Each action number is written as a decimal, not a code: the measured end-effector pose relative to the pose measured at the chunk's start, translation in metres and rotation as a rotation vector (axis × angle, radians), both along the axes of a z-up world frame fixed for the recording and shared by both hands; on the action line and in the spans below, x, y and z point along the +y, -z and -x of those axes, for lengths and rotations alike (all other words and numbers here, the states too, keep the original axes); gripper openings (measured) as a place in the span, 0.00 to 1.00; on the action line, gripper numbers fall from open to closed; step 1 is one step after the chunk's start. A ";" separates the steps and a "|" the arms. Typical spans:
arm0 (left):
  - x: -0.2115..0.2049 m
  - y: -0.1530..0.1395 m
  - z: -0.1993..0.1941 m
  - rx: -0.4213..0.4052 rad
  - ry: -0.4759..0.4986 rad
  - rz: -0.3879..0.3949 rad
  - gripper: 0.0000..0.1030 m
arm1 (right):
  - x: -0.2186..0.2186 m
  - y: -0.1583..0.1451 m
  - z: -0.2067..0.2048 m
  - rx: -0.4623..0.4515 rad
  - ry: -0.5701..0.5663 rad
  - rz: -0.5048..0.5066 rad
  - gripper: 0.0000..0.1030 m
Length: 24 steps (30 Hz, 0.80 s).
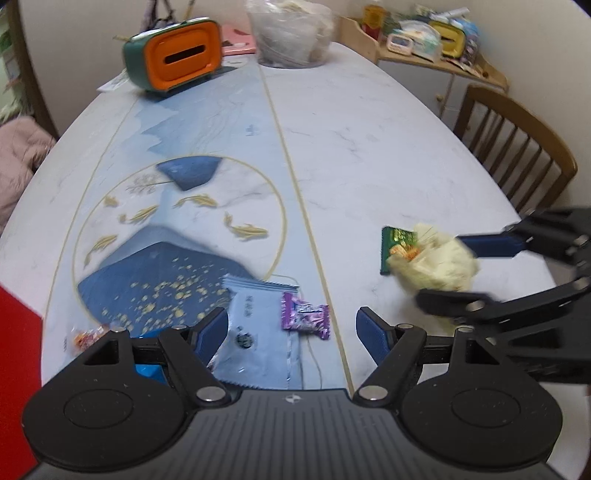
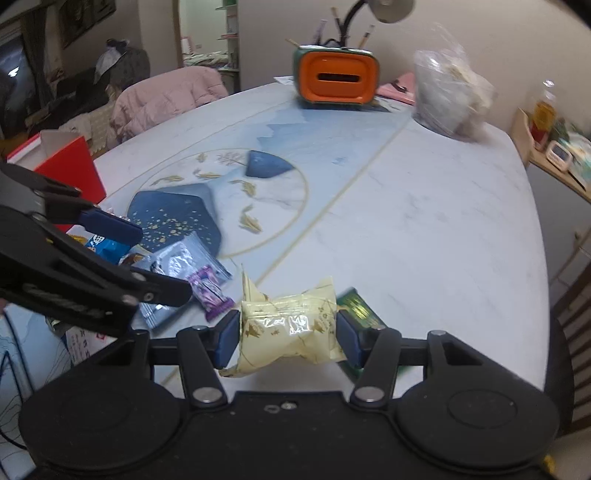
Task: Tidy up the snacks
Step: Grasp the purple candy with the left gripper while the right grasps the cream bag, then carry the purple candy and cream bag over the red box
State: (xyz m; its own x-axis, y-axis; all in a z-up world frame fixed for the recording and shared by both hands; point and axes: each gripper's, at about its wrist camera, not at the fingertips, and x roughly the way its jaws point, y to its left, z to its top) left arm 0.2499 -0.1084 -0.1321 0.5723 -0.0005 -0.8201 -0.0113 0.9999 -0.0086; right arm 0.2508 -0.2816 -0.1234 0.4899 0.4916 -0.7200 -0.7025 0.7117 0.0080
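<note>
My right gripper (image 2: 286,336) is shut on a pale yellow snack packet (image 2: 291,325), held just above the table; it also shows in the left wrist view (image 1: 436,266). A green snack pack (image 1: 397,245) lies beside it on the table (image 1: 369,147), partly hidden in the right wrist view (image 2: 360,306). My left gripper (image 1: 291,336) is open and empty over a silver-blue packet (image 1: 255,325) and a purple candy (image 1: 304,314). The purple candy (image 2: 210,291) and silver packet (image 2: 184,262) also show in the right wrist view, next to my left gripper (image 2: 155,258). A blue pack (image 2: 105,245) lies under that gripper.
A red box (image 2: 72,166) stands at the table's left edge. An orange-and-green tissue holder (image 1: 177,55) and a clear plastic bag (image 1: 291,33) stand at the far end. A wooden chair (image 1: 517,147) is at the right. A small orange candy (image 1: 86,338) lies near left.
</note>
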 end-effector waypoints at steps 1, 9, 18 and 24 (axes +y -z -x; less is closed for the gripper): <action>-0.004 0.004 -0.002 0.001 0.010 -0.016 0.74 | -0.005 -0.001 0.000 0.002 0.011 -0.002 0.52; -0.036 0.033 -0.017 -0.003 0.046 -0.173 0.74 | -0.032 -0.002 0.001 0.027 0.082 -0.027 0.53; -0.052 0.040 -0.014 -0.021 0.046 -0.274 0.59 | -0.042 0.002 0.003 0.036 0.109 -0.036 0.52; -0.060 0.041 -0.012 -0.036 0.055 -0.339 0.32 | -0.042 0.004 0.002 0.037 0.123 -0.035 0.53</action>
State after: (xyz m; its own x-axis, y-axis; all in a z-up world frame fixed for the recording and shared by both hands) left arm 0.2621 -0.1680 -0.1736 0.6072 0.2366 -0.7585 0.0375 0.9450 0.3249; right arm 0.2485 -0.3239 -0.1278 0.5215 0.4542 -0.7223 -0.6086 0.7913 0.0582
